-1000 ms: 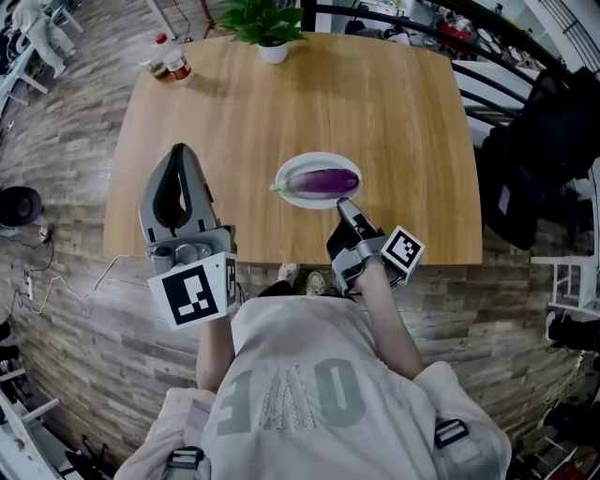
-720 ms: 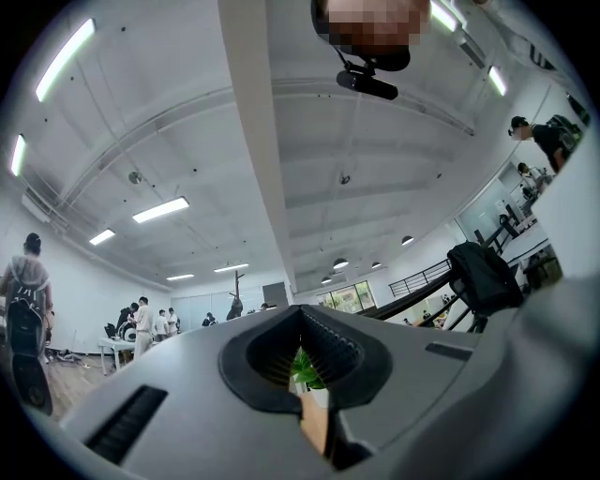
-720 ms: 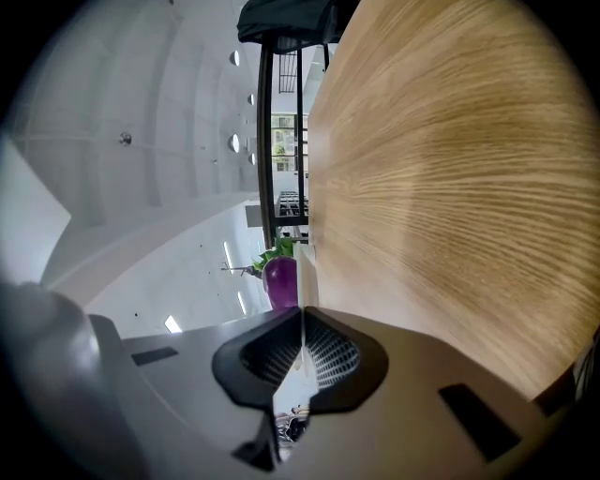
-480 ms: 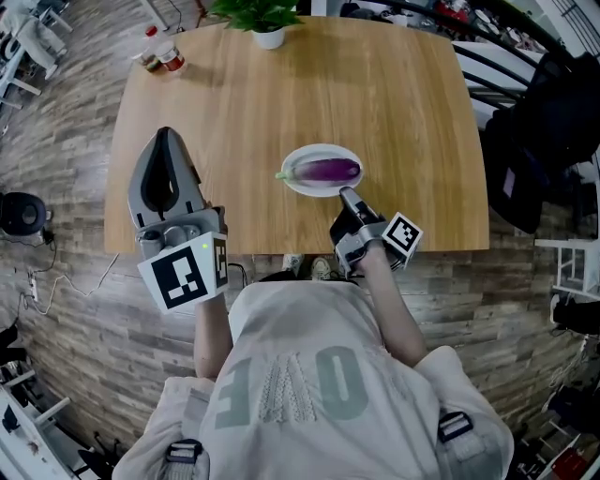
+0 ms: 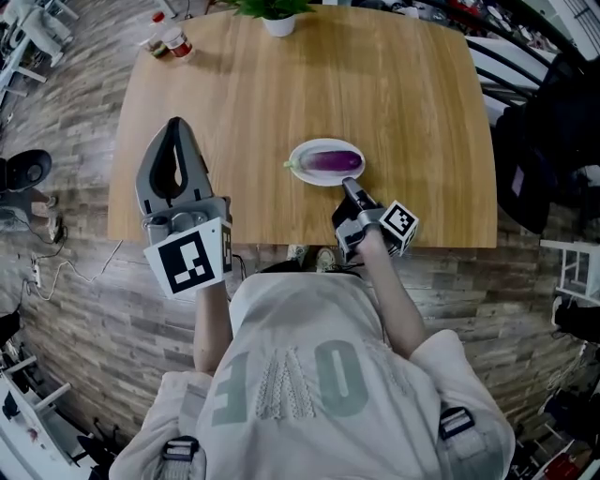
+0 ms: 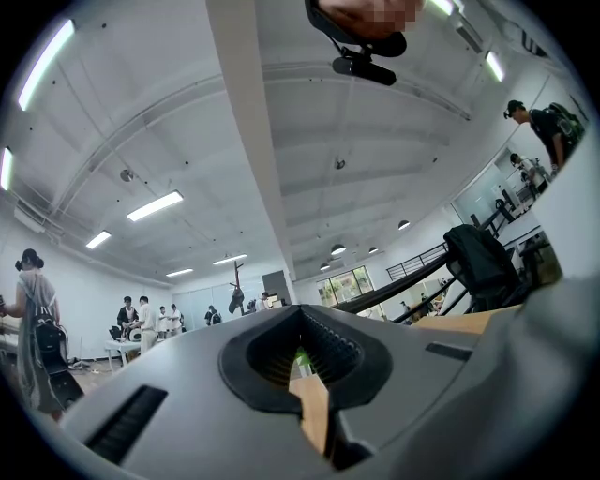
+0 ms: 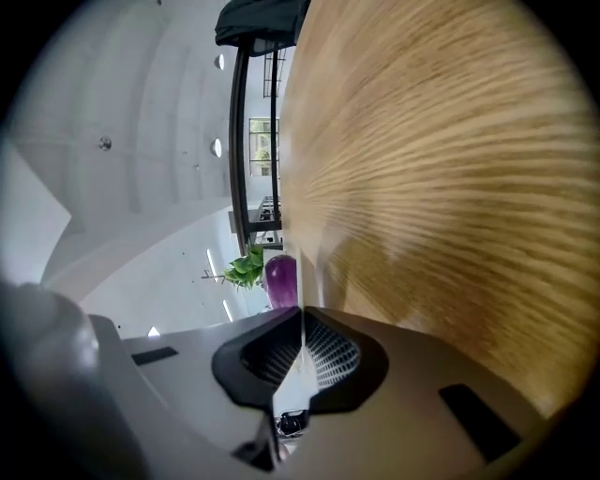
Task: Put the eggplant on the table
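A purple eggplant (image 5: 330, 160) lies on a white plate (image 5: 298, 170) near the front of the wooden table (image 5: 281, 94). My right gripper (image 5: 349, 185) is shut and empty, its tips just in front of the plate's near rim and pointing at it. In the right gripper view the jaws (image 7: 302, 311) meet, and the eggplant (image 7: 279, 279) shows just beyond them over the tabletop (image 7: 422, 141). My left gripper (image 5: 176, 124) hangs above the table's front left part, shut with nothing in it. The left gripper view (image 6: 300, 311) looks out over the room.
A potted plant (image 5: 278, 11) stands at the table's far edge and small jars (image 5: 169, 44) at its far left corner. A dark jacket on a chair (image 5: 553, 141) is to the right of the table. Several people (image 6: 141, 319) stand far off in the room.
My right gripper has sunk toward the tabletop in front of the plate, still shut. The left gripper has barely shifted. The eggplant has not moved.
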